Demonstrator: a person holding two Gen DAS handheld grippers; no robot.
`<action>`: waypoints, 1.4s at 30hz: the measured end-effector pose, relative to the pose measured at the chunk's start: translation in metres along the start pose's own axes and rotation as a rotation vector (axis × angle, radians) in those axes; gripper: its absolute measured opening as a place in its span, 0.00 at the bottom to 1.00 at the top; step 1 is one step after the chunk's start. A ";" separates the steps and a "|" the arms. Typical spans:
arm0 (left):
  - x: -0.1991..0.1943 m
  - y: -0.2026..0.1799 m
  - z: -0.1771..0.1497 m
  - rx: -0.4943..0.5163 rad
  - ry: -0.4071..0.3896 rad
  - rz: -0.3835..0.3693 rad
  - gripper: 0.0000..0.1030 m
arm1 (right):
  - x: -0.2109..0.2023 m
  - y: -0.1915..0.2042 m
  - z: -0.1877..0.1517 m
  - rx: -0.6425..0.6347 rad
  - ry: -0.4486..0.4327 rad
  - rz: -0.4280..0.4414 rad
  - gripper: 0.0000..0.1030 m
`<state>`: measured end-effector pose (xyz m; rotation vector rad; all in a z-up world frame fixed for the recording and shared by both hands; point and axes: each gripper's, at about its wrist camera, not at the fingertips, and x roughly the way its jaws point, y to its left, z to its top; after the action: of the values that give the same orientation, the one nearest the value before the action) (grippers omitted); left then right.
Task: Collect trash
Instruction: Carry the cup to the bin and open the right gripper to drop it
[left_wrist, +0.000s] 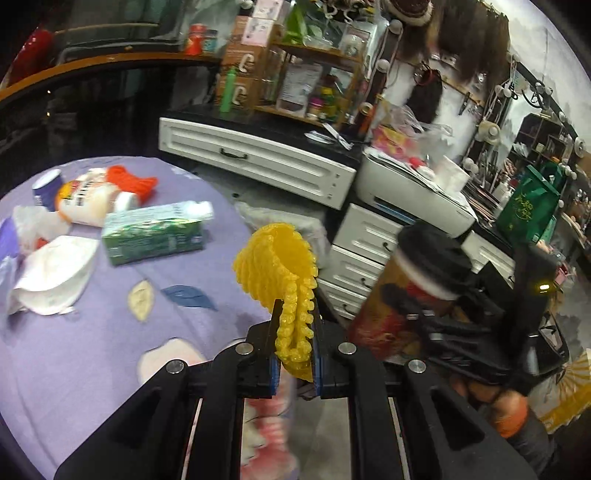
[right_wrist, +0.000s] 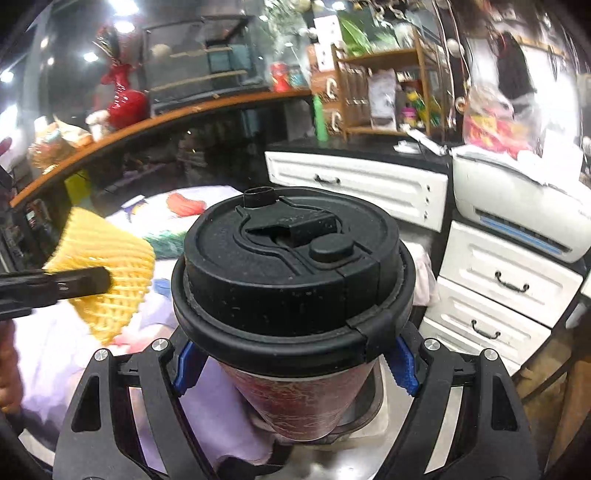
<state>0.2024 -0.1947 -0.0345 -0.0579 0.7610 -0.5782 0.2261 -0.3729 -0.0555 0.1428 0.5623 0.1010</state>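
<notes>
**Both grippers loaded, trash pile on table**

Left gripper (left_wrist: 295, 354) clamped on yellow foam net (left_wrist: 277, 254), which flares upward from its fingers. Right gripper (right_wrist: 295, 363) gripping red paper cup (right_wrist: 295, 402) just under its black lid (right_wrist: 291, 273). Ahead-left of left gripper, on purple cloth (left_wrist: 92, 332): green carton (left_wrist: 155, 232), white wrapper (left_wrist: 55, 273), orange yarn (left_wrist: 133, 182).

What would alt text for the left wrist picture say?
The left tool is shut on a yellow foam net beside a purple-covered table strewn with a green carton and white wrappers. At right, the other tool grips a black-lidded cup.
</notes>
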 end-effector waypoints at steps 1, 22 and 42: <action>0.008 -0.005 0.002 0.001 0.011 -0.012 0.13 | 0.007 -0.003 -0.001 0.008 0.005 -0.003 0.77; 0.082 -0.021 0.008 0.061 0.105 0.056 0.13 | 0.184 -0.032 -0.080 0.053 0.395 -0.086 0.81; 0.126 -0.040 0.006 0.109 0.219 0.070 0.13 | 0.087 -0.044 -0.086 0.109 0.239 -0.146 0.94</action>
<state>0.2603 -0.2946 -0.0998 0.1337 0.9387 -0.5642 0.2555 -0.3950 -0.1801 0.1965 0.8149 -0.0553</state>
